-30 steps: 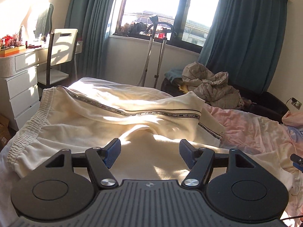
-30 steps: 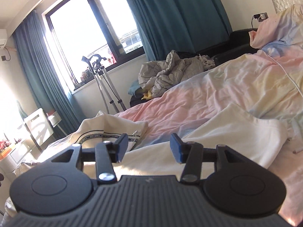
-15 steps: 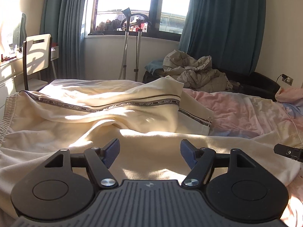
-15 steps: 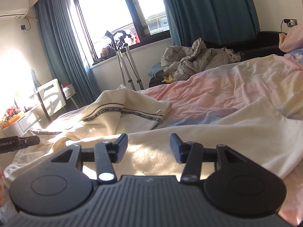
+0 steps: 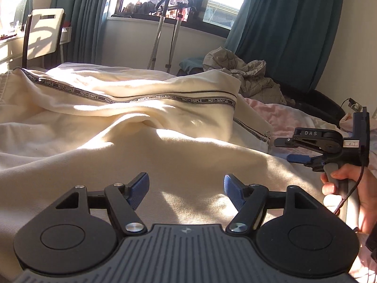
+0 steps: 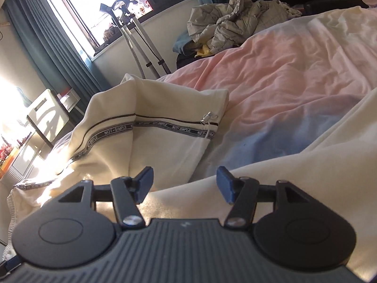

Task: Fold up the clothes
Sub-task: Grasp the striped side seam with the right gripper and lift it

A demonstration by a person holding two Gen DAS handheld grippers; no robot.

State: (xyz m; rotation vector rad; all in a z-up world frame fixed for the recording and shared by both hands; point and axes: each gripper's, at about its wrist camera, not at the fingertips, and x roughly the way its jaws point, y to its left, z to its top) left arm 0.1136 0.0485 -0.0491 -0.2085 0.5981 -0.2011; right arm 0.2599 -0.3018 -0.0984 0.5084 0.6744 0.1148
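Cream trousers (image 5: 146,127) lie spread over the bed (image 6: 282,75), their long axis running crosswise ahead of the left gripper (image 5: 186,188), waistband end off beyond its left finger and the leg end, with a small zip, out past its right finger. A dark woven stripe (image 5: 150,99) reading NOT-SIMPLE follows that same line along a raised fold of the cloth. Both left fingers (image 5: 139,189) stand apart just above the cream fabric, nothing caught between them. Seen from the right gripper (image 6: 185,182), the leg end (image 6: 165,127) lies ahead of and beyond its left finger, the stripe crossing it sideways to the zip; another cream stretch runs under and off past the right finger. Its fingers (image 6: 225,184) are parting at this moment, with cloth below them but nothing pinched. A hand (image 5: 348,193) holds that right gripper's handle off past the left gripper's right finger, just over the trouser edge. Pink and blue bedding shows farther ahead of the right fingers.
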